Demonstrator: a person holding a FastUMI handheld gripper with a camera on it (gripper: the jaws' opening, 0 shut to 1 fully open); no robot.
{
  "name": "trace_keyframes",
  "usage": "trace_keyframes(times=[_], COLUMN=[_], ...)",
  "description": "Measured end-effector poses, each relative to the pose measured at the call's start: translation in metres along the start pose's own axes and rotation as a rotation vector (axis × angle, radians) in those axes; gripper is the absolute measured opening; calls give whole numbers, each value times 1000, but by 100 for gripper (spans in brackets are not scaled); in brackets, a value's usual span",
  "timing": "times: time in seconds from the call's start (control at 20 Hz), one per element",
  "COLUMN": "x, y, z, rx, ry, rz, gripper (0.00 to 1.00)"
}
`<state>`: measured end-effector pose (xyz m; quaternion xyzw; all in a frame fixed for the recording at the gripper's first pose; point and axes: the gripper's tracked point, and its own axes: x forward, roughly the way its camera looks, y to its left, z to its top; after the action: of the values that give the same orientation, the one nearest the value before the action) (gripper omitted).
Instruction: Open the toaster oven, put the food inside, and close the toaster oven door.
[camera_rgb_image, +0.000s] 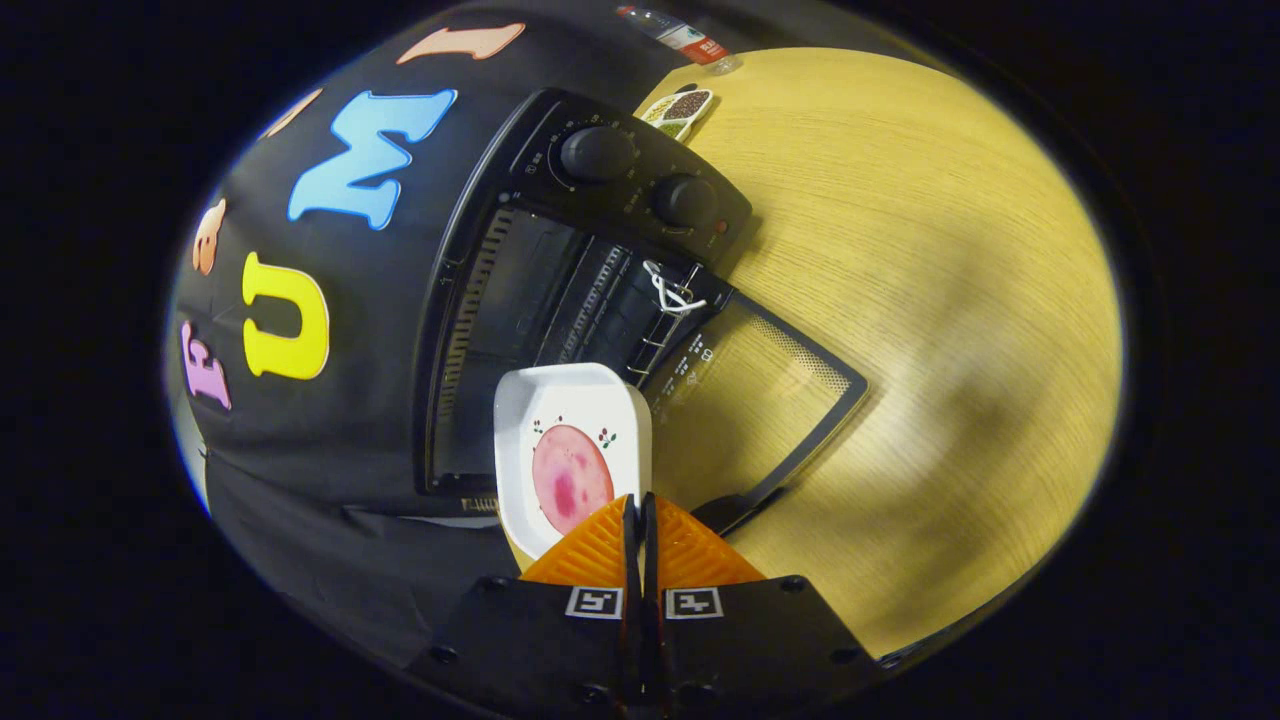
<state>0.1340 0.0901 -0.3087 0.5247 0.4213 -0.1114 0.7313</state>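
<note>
White rounded-square dish (pink slice inside) in clenched claw before open toaster oven.

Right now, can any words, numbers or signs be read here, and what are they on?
None can be read for sure.
Toaster oven control panel: white marks, too small.
Oven door, lying open: white print on the glass, blurred.
Bottle label: blurred.
Tool, shut on the white dish rim: square patterned tags, no words.
</note>
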Motion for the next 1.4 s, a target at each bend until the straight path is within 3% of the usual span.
trace_keyframes(times=[0.55, 1.0, 1.35, 1.4], x=[43, 68, 70, 68], y=[33, 32, 47, 51], z=[23, 45, 45, 42], rx=[231, 350, 362, 352], ry=[-149, -242, -267, -255], rz=[31, -7, 58, 86], gripper=[2, 3, 12, 24])
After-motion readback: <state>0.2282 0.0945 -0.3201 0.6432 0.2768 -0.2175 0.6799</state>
